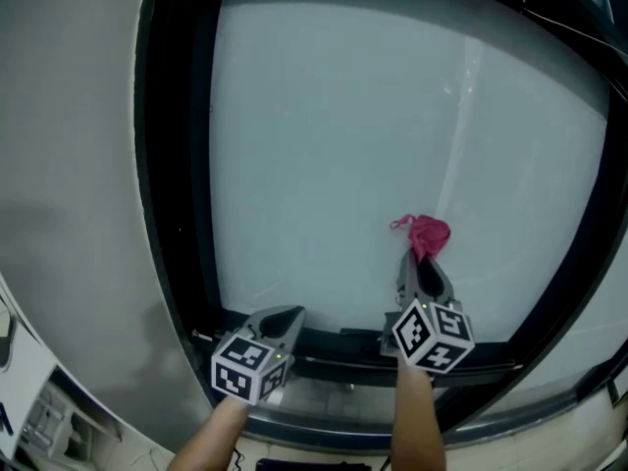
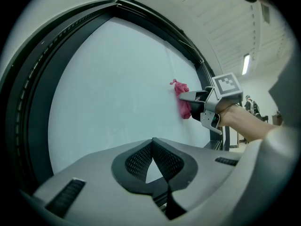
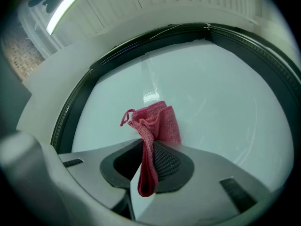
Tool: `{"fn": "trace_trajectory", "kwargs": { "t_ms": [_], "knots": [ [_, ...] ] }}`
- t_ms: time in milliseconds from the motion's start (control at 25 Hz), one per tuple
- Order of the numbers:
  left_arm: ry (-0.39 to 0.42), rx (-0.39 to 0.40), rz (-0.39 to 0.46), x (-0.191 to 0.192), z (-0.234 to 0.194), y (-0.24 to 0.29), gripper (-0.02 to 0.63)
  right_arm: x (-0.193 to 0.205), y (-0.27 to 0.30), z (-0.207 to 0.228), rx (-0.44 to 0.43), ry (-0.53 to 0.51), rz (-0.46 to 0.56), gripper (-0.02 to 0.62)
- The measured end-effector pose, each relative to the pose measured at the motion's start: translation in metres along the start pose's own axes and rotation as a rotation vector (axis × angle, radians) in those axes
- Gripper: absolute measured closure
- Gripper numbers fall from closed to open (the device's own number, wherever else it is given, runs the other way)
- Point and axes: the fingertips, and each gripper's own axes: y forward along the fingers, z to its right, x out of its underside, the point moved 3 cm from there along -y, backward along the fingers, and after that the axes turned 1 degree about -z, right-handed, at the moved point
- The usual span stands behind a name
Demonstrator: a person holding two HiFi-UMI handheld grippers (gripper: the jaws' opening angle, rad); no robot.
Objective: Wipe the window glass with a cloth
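Low on glass [image 1: 343, 145], right claw [image 1: 420, 263] pinching cloth [image 1: 428, 234]

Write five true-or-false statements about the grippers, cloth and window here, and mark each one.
1. The right gripper is clamped on a pink cloth. True.
2. The left gripper holds a second cloth. False: its jaws are together with nothing between them.
3. The cloth is held near the top of the window glass. False: in the head view it is in the lower part of the pane.
4. The window frame is black. True.
5. The left gripper is lower than the right in the head view. True.
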Motion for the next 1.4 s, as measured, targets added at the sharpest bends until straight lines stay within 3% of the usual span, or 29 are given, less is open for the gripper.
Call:
{"fn": "trace_trajectory", "kwargs": {
  "t_ms": [560, 1400],
  "knots": [
    [0.044, -0.07, -0.005, -0.023, -0.037, -0.017, 0.601, 0.012, 0.026, -0.086, -0.135, -0.019, -0.025, 0.538],
    [0.088, -0.23, 0.093, -0.052, -0.092, -0.095, 0.601, 0.055, 0.071, -0.252, -0.429, -0.042, -0.125, 0.538]
  ]
}}
